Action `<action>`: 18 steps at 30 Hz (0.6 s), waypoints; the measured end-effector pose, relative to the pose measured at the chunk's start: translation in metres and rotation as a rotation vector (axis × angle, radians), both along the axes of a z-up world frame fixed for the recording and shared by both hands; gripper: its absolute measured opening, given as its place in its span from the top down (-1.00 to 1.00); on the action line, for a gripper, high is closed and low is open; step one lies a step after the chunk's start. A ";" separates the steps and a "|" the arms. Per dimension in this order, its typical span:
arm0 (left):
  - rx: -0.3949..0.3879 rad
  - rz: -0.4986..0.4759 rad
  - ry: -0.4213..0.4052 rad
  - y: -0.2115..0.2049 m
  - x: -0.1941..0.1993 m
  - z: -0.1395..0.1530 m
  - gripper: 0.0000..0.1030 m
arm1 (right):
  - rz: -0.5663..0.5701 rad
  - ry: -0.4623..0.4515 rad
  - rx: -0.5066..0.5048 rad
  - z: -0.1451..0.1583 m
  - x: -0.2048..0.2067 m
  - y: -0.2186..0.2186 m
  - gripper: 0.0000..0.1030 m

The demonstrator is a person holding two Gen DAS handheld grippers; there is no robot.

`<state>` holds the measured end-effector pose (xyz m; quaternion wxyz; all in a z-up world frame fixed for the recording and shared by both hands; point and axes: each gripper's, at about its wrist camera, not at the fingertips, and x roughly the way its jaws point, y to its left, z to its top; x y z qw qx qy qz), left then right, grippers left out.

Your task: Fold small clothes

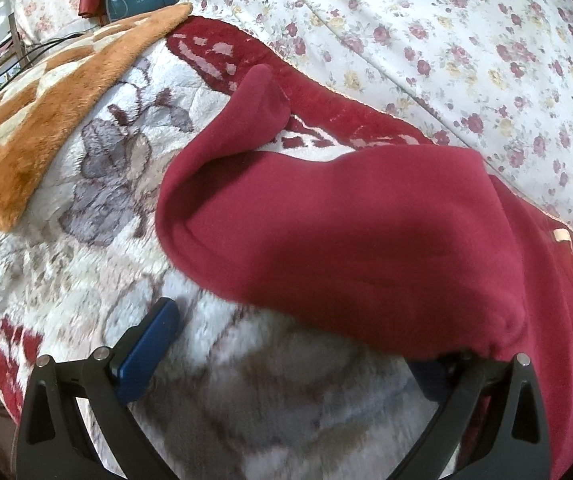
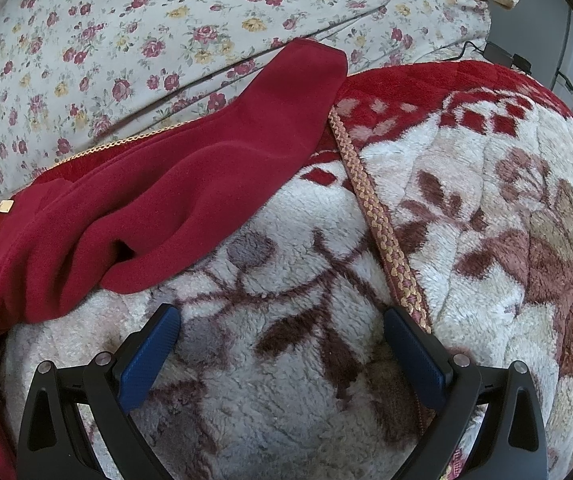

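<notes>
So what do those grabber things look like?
Both look alike. The left gripper and right gripper each have black plastic arms with triangle-shaped cut-outs and small round silver bolts. The fingers carry dark blue pads with a ribbed, bumpy surface. No cables, labels, hands or sleeves show.

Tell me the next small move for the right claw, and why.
Probably ease the right claw left to the nearest hem of the dark red garment and close on it. Its jaws stand open over bare fleece blanket, holding nothing, while the sleeve lies spread toward the floral sheet, unfolded. The left claw's right finger is hidden under the garment, so its grip is unclear.
</notes>
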<state>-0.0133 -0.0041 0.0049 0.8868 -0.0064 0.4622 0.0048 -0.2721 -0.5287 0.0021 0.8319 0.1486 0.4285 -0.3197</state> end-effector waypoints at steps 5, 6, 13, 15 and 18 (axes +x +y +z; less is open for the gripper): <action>0.000 -0.059 0.031 -0.008 -0.015 0.009 -1.00 | -0.007 -0.007 -0.005 0.004 -0.013 0.017 -1.00; -0.002 -0.086 0.033 -0.011 -0.019 0.011 -1.00 | -0.011 -0.003 0.000 0.005 -0.016 0.020 -1.00; 0.045 -0.275 -0.091 -0.045 -0.066 0.042 -1.00 | -0.003 -0.094 0.202 0.027 -0.051 0.059 -1.00; -0.004 -0.315 -0.095 -0.050 -0.075 0.048 -1.00 | 0.029 -0.100 0.214 0.037 -0.058 0.080 -1.00; -0.058 -0.342 -0.099 -0.055 -0.087 0.055 -1.00 | 0.086 -0.135 0.186 0.059 -0.066 0.111 -1.00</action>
